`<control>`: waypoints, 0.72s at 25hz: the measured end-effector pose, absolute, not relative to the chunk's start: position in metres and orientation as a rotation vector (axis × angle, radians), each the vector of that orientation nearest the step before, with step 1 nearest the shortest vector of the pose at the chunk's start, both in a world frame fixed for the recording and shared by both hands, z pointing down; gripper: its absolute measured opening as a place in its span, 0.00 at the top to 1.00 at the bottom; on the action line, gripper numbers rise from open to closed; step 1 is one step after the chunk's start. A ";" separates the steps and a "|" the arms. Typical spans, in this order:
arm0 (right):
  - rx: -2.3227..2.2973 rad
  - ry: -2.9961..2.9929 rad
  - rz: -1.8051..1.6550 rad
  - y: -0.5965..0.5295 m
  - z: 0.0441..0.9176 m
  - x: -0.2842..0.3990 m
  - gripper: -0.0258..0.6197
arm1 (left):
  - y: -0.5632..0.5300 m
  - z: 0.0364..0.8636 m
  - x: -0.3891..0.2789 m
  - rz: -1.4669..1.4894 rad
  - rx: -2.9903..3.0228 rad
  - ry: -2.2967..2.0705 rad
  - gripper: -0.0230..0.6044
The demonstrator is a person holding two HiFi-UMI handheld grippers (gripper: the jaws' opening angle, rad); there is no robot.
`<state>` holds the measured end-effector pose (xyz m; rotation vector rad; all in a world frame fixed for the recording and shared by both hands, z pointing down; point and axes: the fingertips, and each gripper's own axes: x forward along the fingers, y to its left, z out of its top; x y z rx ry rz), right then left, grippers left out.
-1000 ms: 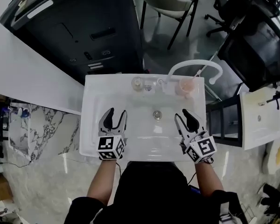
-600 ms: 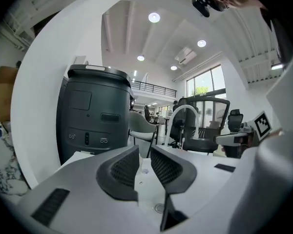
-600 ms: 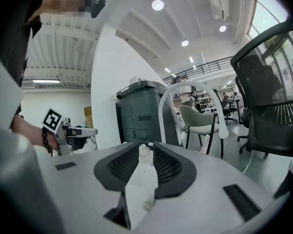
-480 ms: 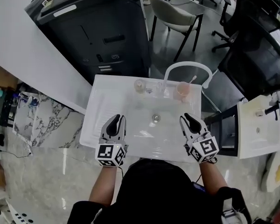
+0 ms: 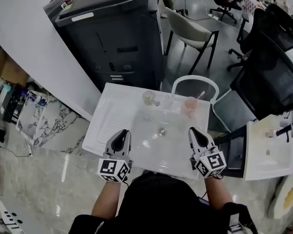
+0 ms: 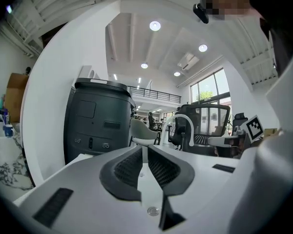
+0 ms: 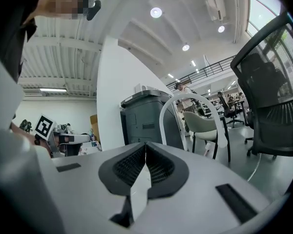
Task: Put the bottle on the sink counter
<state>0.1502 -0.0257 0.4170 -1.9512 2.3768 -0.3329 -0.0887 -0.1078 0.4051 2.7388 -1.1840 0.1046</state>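
Note:
A white sink point(image 5: 107, 121) stands in front of me in the head view. On its back rim I see a clear, bottle-like vessel point(image 5: 148, 98), a faucet point(image 5: 166, 101) and a pinkish cup point(image 5: 190, 104) with a stick in it. My left gripper point(image 5: 122, 133) hovers over the sink's near left part and my right gripper point(image 5: 194, 131) over its near right. Both are apart from the vessels. Both pairs of jaws have just been closing and now meet with nothing between them, as the left gripper view point(image 6: 145, 149) and the right gripper view point(image 7: 145, 149) show.
A dark copier point(image 5: 112, 33) stands behind the sink, with a beige chair point(image 5: 190, 30) and black office chairs point(image 5: 268, 77) to its right. A white arched tube point(image 5: 195, 79) rises at the sink's back. A second small sink point(image 5: 268, 150) is at the right and marble slabs point(image 5: 44, 123) at the left.
Both grippers' jaws went from wide apart to closed. Both grippers drew back from over the basin toward its near edge and rose. The head view tilted up.

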 end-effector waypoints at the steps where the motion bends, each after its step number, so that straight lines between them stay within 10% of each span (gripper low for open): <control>1: -1.946 2.376 -0.326 -0.024 0.416 0.151 0.91 | -0.105 0.404 -0.087 0.100 2.740 -1.176 0.89; 18: -1.936 2.416 -0.291 -0.033 0.412 0.148 0.91 | -0.115 0.401 -0.076 0.088 2.754 -1.150 0.89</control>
